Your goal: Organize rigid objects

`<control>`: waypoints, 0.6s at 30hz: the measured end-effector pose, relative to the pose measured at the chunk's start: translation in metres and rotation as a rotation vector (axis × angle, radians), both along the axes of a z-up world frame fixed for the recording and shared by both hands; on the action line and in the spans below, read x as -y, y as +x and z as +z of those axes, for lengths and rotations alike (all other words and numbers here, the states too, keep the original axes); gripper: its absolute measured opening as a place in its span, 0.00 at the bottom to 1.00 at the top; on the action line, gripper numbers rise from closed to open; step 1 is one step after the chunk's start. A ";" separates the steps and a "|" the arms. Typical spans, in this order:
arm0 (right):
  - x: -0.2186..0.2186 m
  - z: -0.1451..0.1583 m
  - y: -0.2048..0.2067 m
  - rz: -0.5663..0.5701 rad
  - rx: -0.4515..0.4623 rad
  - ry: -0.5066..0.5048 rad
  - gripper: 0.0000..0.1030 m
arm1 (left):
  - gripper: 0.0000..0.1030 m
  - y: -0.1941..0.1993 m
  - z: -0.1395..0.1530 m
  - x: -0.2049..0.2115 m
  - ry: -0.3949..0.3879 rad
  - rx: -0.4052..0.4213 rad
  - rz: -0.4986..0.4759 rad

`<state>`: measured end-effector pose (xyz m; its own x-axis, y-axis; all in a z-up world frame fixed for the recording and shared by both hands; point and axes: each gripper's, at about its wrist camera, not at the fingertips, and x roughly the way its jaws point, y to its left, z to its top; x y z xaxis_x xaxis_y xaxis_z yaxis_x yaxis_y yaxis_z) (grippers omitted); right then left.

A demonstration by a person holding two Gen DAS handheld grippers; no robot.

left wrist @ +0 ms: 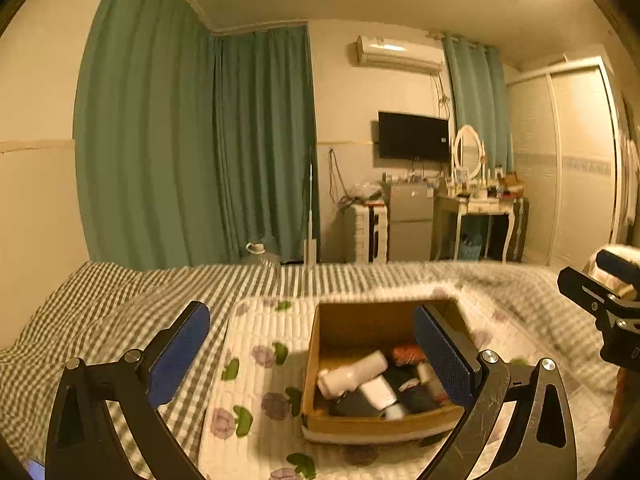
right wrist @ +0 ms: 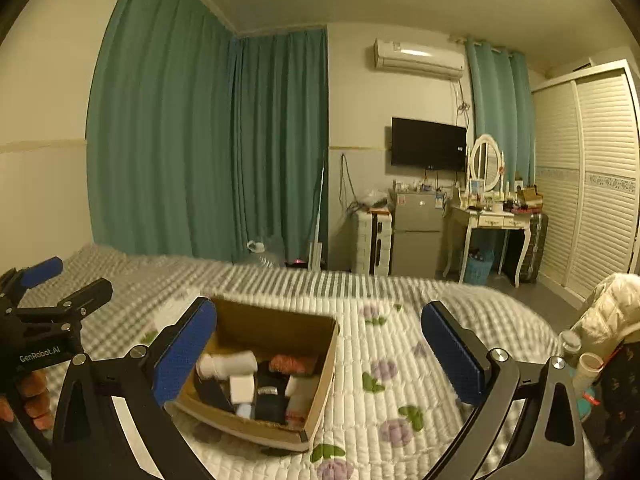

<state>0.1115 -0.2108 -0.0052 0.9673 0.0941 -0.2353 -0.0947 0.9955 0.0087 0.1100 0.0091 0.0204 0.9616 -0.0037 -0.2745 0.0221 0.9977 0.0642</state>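
While both my grippers hang above the bed, these notes stand:

Step in hand: between moves, by my judgement; the cardboard box [left wrist: 384,364] already holds the goods and neither of my tools carries anything.

Left gripper [left wrist: 312,354]: released, jaws spread as wide as they go, nothing between the blue pads [left wrist: 180,354]; the box shows through the gap, toward the right pad.

Right gripper [right wrist: 324,354]: also spread wide and empty; the box sits behind its left pad.

Task's things: a white bottle [left wrist: 352,374] lies tilted on top of the pile in the box, with a white block [right wrist: 242,388], a dark flat case [right wrist: 272,394] and a reddish packet [right wrist: 294,364] crowded round it. The box rests on the floral quilt [left wrist: 256,360], which lies over the checked bedspread [left wrist: 100,312].

Next move calls for: looking over the quilt for anything left loose. I see nothing loose there, so the sorting looks near done.

Hard to make out: items low in the box overlap and I cannot name them; the near wall hides the bottom layer.

Cut off: at the far right edge of the right view a jar [right wrist: 570,342] and a pale tube [right wrist: 586,368] sit beside a padded white jacket [right wrist: 612,312]; whether they belong to the task I cannot tell.

Blur: the bedspread stripes smear in both views.
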 end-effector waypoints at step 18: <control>-0.012 -0.076 0.025 -0.019 -0.116 0.014 1.00 | 1.00 0.004 -0.069 0.005 0.018 -0.077 -0.036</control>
<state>0.1366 -0.1988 -0.0810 0.9354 0.0803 -0.3443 -0.0738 0.9968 0.0320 0.1140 0.0045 -0.0491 0.9370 -0.0323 -0.3478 0.0637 0.9948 0.0792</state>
